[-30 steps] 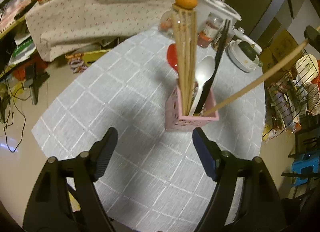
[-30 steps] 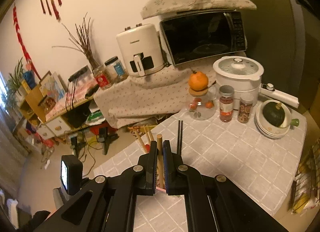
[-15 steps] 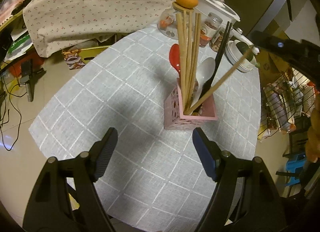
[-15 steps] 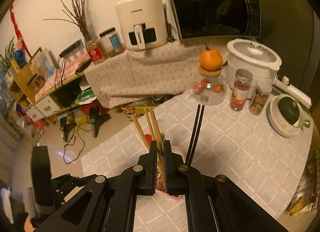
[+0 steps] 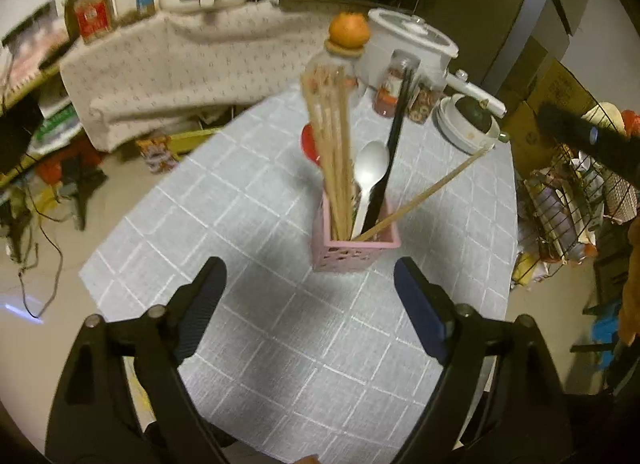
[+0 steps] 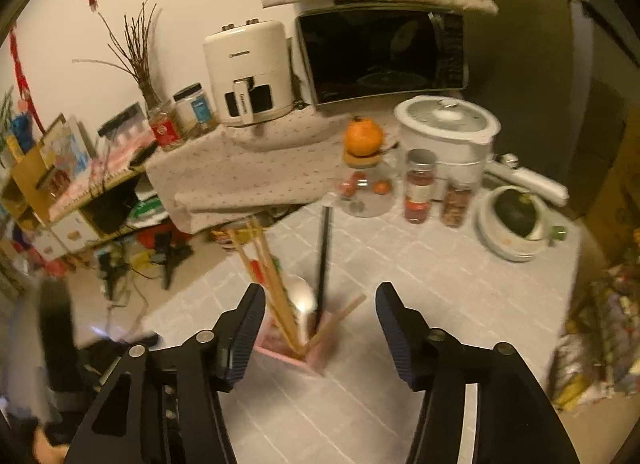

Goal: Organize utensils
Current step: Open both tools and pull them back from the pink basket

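Above the pink holder (image 6: 294,348), the right gripper (image 6: 320,328) is opening off the leaning chopstick (image 6: 336,322), the left gripper (image 5: 310,296) also opening with nothing between its jaws; next probably comes checking for utensils left.

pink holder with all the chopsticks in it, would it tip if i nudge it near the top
Probably: the pink holder is narrow and short, while the chopsticks stand far above its rim. The lone chopstick leans well out sideways, likely pulling it that way. It looks like light perforated plastic.
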Demonstrator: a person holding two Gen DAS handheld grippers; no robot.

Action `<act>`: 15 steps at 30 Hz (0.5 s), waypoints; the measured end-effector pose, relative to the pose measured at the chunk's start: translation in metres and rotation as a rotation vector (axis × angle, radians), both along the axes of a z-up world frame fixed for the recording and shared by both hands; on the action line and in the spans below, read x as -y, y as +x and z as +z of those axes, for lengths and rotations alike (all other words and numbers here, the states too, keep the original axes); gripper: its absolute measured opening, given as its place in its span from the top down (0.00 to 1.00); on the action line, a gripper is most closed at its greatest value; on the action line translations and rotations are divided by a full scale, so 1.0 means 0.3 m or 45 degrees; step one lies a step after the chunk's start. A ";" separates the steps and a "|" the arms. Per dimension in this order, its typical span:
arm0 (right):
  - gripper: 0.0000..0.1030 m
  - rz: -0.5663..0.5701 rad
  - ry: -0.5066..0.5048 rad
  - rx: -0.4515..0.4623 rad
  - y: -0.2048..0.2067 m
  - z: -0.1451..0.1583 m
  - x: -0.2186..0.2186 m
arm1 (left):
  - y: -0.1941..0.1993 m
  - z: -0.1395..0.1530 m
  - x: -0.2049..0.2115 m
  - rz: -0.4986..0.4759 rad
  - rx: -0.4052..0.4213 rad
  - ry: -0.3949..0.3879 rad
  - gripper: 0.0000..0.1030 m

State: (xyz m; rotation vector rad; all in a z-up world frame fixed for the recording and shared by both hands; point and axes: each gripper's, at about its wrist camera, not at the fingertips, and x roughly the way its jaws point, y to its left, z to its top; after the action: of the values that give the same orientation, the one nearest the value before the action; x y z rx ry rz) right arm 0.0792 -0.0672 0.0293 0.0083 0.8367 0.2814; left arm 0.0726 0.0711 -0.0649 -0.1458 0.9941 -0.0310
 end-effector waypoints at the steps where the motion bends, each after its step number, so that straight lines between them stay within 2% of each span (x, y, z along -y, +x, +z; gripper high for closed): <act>1: 0.35 -0.009 -0.019 0.008 -0.020 0.003 0.009 | -0.011 0.018 0.013 0.000 0.015 0.010 0.16; 3: 0.30 -0.038 -0.044 0.029 -0.073 0.009 0.035 | -0.027 0.045 0.034 0.005 0.025 0.029 0.09; 5: 0.22 -0.061 -0.038 0.038 -0.117 0.009 0.060 | -0.053 0.081 0.057 0.007 0.064 0.056 0.07; 8: 0.17 -0.092 -0.060 0.069 -0.171 0.013 0.084 | -0.090 0.130 0.096 -0.002 0.140 0.114 0.07; 12: 0.13 -0.123 -0.146 0.134 -0.242 0.024 0.100 | -0.126 0.169 0.109 0.006 0.211 0.108 0.05; 15: 0.10 -0.163 -0.162 0.172 -0.271 0.045 0.108 | -0.143 0.193 0.118 0.026 0.265 0.136 0.05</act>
State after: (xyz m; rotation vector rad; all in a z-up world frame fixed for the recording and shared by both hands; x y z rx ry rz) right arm -0.0022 -0.0995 0.0430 -0.0751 0.7153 0.1064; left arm 0.0296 0.0358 -0.0071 -0.0535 0.7845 0.0249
